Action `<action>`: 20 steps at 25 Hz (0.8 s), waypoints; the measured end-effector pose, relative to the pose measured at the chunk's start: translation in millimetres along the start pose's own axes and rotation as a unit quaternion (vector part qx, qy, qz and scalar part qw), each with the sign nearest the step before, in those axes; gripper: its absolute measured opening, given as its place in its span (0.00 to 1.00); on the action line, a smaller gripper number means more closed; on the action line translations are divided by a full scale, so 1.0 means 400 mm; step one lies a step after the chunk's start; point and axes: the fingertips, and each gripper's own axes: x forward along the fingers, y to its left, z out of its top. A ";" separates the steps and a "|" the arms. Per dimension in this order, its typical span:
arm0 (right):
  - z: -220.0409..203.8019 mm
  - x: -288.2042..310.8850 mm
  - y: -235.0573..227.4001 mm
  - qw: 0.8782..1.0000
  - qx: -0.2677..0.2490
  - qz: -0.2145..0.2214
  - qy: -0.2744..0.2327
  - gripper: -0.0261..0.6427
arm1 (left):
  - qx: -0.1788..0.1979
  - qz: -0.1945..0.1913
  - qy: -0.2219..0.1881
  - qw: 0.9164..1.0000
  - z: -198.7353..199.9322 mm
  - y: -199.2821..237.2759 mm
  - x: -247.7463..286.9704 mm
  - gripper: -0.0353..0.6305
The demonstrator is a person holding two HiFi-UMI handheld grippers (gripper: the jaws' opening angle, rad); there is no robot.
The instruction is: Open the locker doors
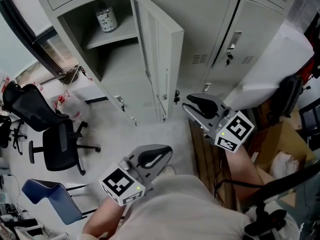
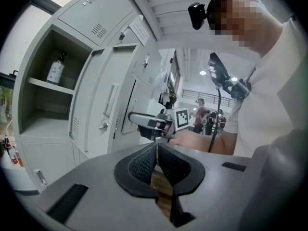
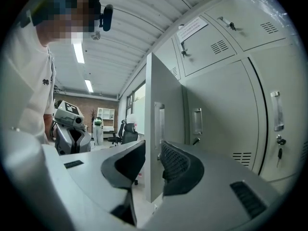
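The right gripper point(image 3: 153, 152) is held level, its jaws moderately apart, and nothing is clamped. The pale grey sheet-metal locker door point(image 3: 168, 90), already swung open, is seen straight ahead of the gap, with its free edge lined up with the slot but beyond the tips. That edge runs upright, so it would be taken cleanly by jaws that part sideways. Right of the jaws and further ahead, the closed grey locker door point(image 3: 219, 129) is faced, and its upright pull handle point(image 3: 197, 121) is judged the likely next target. The left gripper point(image 2: 157, 150) is held back, its ribbed black pads pressed together on nothing, with the lockers ahead and left of its jaws, well apart. The right hand is judged the nearer, so a rightward shift is called for.
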 end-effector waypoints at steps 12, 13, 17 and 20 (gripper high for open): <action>-0.206 -0.108 -0.022 0.989 0.041 -0.121 0.074 0.17 | -0.003 -0.049 0.018 0.999 -0.026 0.000 0.005 0.07; -0.216 -0.115 -0.021 0.987 0.046 -0.134 0.079 0.17 | -0.002 -0.054 0.021 0.998 -0.025 0.002 0.001 0.07; -0.248 -0.139 -0.028 0.976 0.053 -0.190 0.096 0.17 | 0.001 -0.072 0.023 0.997 -0.024 0.012 -0.012 0.07; -0.284 -0.173 -0.039 0.966 0.053 -0.226 0.113 0.17 | -0.004 -0.092 0.026 0.995 -0.051 0.003 -0.002 0.07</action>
